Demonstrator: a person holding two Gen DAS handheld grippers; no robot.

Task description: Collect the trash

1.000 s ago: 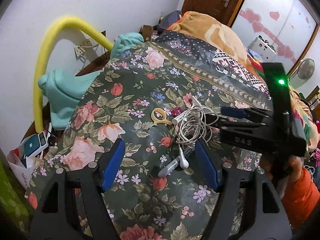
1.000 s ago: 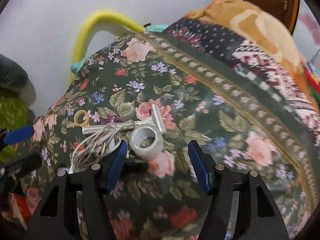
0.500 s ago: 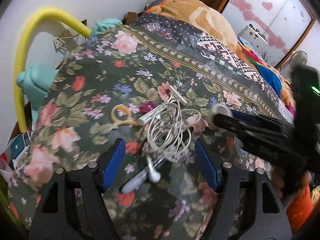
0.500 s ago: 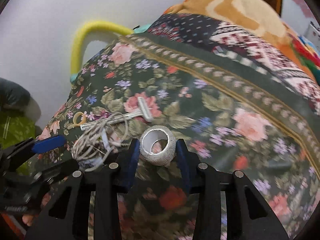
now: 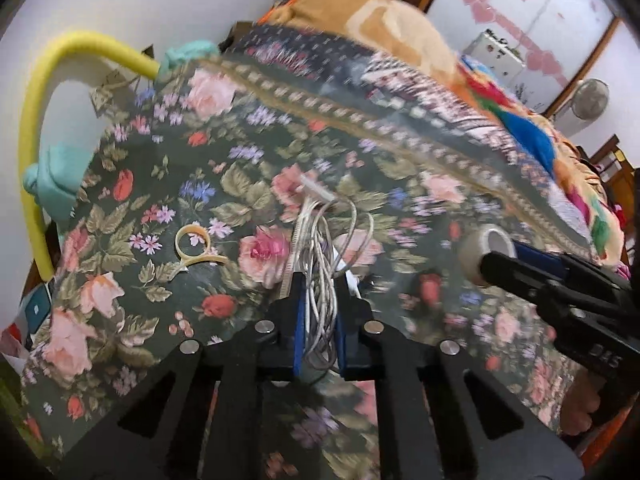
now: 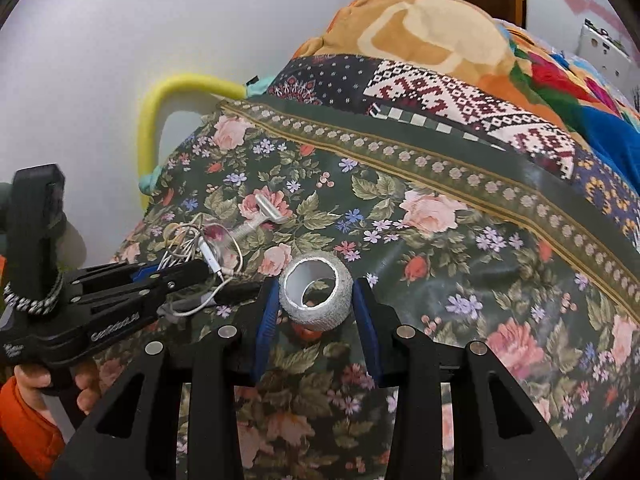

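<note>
My left gripper (image 5: 318,312) is closed down on the tangle of white earphone cable (image 5: 320,252), the blue pads pinching the strands with only the bundle's thickness between them; the loops spill forward from the gripper onto the floral bedspread (image 5: 152,184), and an earbud and its thin wire trail out beside the fingers in the right wrist view (image 6: 208,252). My right gripper (image 6: 316,308) is clamped across the silver tape roll (image 6: 316,294), one pad pressed on each side of its rim, the roll's white core facing the camera (it looks lifted slightly off the bed, though I cannot be sure); from the left wrist view the same roll (image 5: 482,246) sits at the tip of the right gripper, over the right part of the bed.

Just past the cable lies a small silver T-shaped metal piece (image 6: 266,214), resting on a pink rose of the print; a loop of tan rubber band (image 5: 194,246) lies flat to the left of the cable, apart from it. A yellow foam tube (image 5: 40,128) arches against the white wall at the bed's far left edge; folded patterned blankets (image 6: 460,80) are heaped along the far side of the bed.
</note>
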